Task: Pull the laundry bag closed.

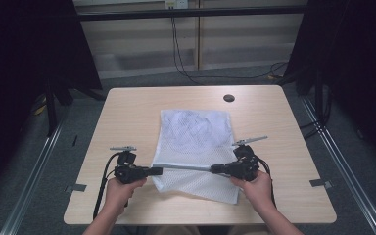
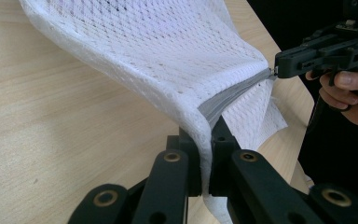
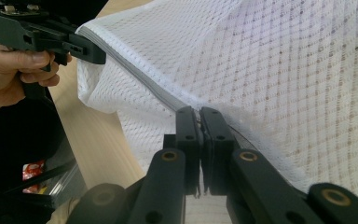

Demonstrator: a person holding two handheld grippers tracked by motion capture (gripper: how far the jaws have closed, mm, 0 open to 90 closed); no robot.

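A white mesh laundry bag (image 1: 193, 147) lies near the middle of the light wooden counter (image 1: 127, 112), its far end at twelve o'clock flat on the wood and its near end at six o'clock lifted. The fabric is a fine open net, see-through enough for the wood grain to show beneath it. A grey zipper (image 1: 186, 168) runs along the raised near part, pulled into a taut straight line from nine o'clock to three o'clock between the two tools. Below that line the bag's last strip hangs down toward the counter's near edge.

The left tool (image 1: 155, 171) is pressed together, pinching the bag's left end where the zipper tape meets the white seam; in the left gripper view its black jaws close on a fold of mesh (image 2: 204, 140). The right tool (image 1: 215, 169) is likewise pressed together, pinching the zipper at its right end; in the right gripper view the jaws meet on the zipper line (image 3: 199, 122).

Both hands come in from six o'clock, forearms angled outward. The left hand (image 1: 122, 188) and the right hand (image 1: 257, 188) each grip a handle from below, holding the tools roughly level and pointing toward one another across the bag.
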